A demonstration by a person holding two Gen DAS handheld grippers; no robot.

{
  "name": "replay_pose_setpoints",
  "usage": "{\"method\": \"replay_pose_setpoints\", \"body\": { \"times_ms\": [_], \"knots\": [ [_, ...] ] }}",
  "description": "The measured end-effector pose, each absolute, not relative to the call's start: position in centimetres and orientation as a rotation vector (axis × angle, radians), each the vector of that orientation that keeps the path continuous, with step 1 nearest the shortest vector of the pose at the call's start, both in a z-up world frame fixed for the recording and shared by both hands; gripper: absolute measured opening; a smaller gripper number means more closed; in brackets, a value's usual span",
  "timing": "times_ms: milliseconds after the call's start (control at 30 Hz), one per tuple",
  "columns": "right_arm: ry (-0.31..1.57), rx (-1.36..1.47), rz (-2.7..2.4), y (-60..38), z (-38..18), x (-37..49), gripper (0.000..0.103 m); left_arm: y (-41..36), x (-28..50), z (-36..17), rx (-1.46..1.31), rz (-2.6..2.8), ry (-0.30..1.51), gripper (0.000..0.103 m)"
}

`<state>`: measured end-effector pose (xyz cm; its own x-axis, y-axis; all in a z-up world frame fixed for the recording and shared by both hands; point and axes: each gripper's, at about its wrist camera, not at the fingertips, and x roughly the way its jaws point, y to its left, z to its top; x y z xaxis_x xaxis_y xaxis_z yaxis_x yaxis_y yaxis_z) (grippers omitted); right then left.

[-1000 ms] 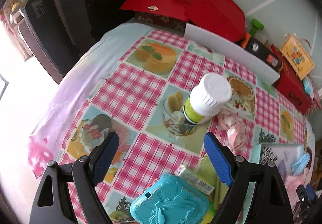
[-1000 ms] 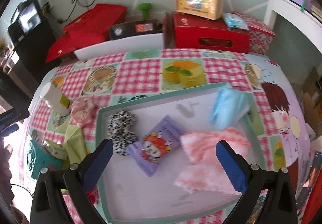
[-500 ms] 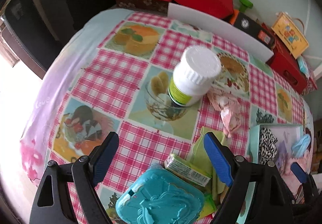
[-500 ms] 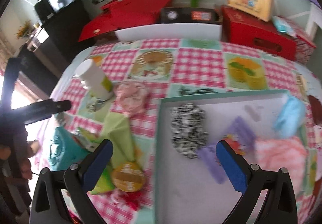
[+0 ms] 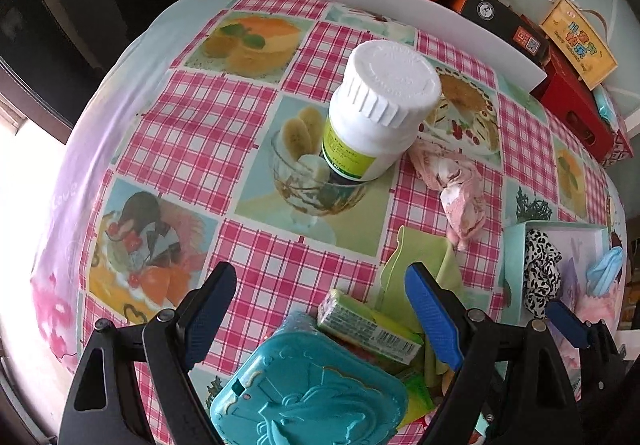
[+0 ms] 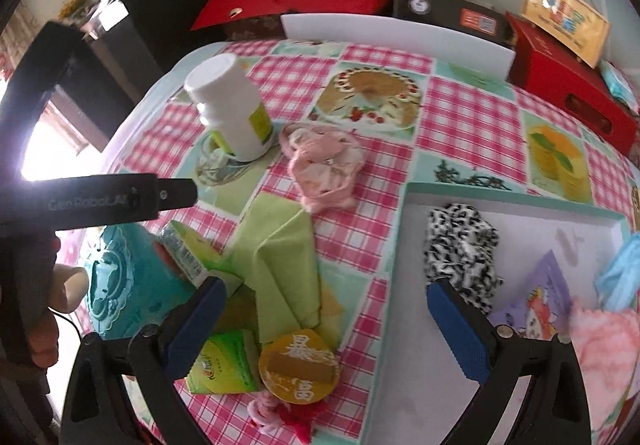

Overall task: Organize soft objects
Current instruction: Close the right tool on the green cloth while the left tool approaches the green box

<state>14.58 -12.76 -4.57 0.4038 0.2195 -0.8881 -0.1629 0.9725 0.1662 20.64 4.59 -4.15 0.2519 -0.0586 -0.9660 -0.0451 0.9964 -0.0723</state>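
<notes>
L gripper point(image 5: 320, 319) hovering wide open over teal box point(image 5: 308, 393), R gripper point(image 6: 326, 329) hovering wide open, empty, above green cloth point(image 6: 280, 257), pink cloth point(image 6: 324, 169) lying beside white bottle point(image 6: 230, 109)

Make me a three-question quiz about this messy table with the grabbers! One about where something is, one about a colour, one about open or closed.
1. Where is the black-and-white spotted scrunchie?
A. inside the shallow teal-rimmed tray
B. on the checked tablecloth
C. under the bottle

2. What colour is the cap of the plastic pill bottle?
A. red
B. white
C. green

3. How are the right gripper jaws?
A. shut on the green cloth
B. shut empty
C. open

Answers: A, it lies on the tray's white floor; B, the ribbed cap is white; C, blue pads stand wide apart, holding nothing.
</notes>
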Motion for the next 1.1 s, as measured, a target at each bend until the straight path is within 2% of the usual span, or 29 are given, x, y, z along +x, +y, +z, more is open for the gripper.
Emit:
{"method": "replay_pose_setpoints", "body": {
  "times_ms": [300, 467, 567, 667, 767, 967, 1100],
  "knots": [
    [1.146, 0.036, 0.289, -11.3, -5.7, 15.2, 0.084, 3.9, 21.1, -5.6, -0.083, -0.022, 1.381, 0.087],
    [1.150, 0.020, 0.305, -10.8, -6.2, 15.3, 0.083, 3.6, 21.2, -5.9, -0.087, -0.027, 1.385, 0.087],
    [1.150, 0.014, 0.314, -10.5, -6.3, 15.3, 0.074, 3.8, 21.4, -6.2, -0.098, -0.027, 1.392, 0.087],
    [1.157, 0.016, 0.330, -10.3, -6.7, 15.4, 0.073, 3.9, 21.4, -6.4, -0.102, -0.026, 1.397, 0.087],
    [1.167, 0.014, 0.340, -10.2, -7.1, 15.4, 0.067, 4.0, 21.4, -6.5, -0.106, -0.030, 1.401, 0.087],
    [1.194, -0.027, 0.328, -9.8, -8.1, 15.4, 0.067, 4.0, 21.5, -6.8, -0.105, -0.033, 1.409, 0.087],
    [1.226, -0.057, 0.314, -9.6, -9.3, 15.4, 0.062, 4.0, 21.5, -6.9, -0.106, -0.031, 1.409, 0.087]
  ]
}}
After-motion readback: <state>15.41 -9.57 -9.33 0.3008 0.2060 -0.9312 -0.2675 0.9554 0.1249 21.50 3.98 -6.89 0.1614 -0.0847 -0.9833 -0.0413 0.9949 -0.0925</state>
